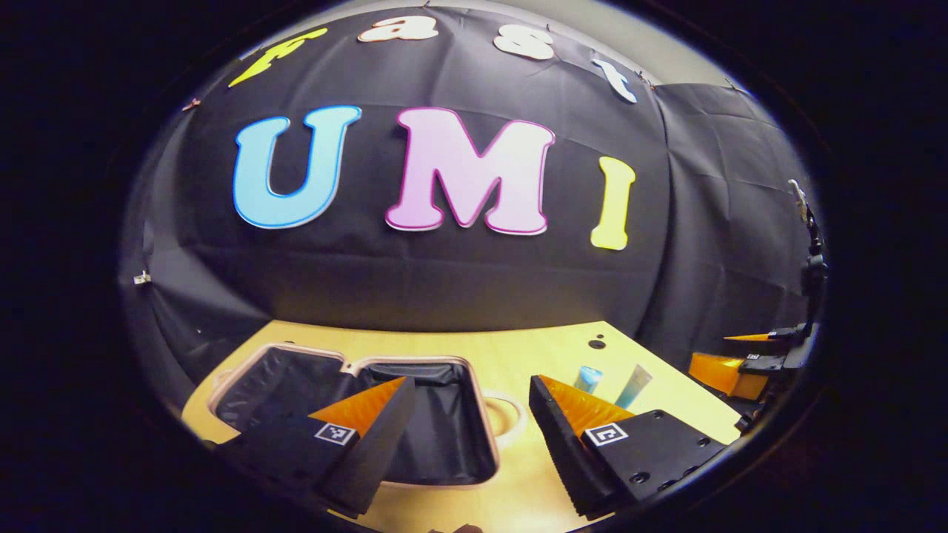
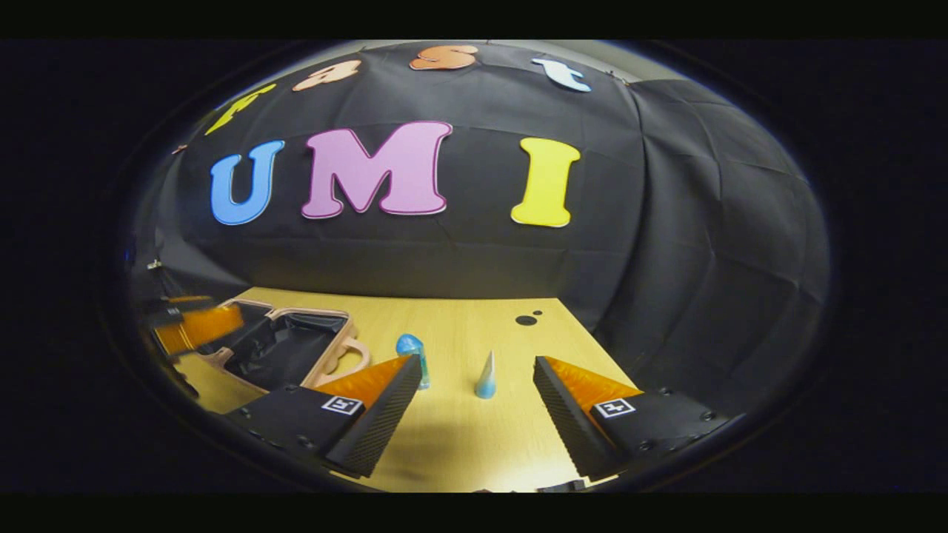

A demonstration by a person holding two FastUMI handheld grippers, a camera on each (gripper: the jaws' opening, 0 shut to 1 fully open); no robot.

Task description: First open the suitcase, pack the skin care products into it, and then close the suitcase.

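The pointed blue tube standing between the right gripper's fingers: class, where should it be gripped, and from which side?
Grip the pointed blue tube low on its wider part, coming level from the near side with the open right gripper. It stands upright and narrows towards the top, where fingers would likely slip.

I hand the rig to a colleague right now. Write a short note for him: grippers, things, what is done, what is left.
Left gripper: open, holds nothing, above the suitcase.
Right gripper: open, holds nothing, faces the two tubes.
Suitcase lies open on the table; nothing visible inside.
Blue tube and pale tube stand on the table beside the suitcase.
Done: opening. Left: pack both tubes, close the suitcase.
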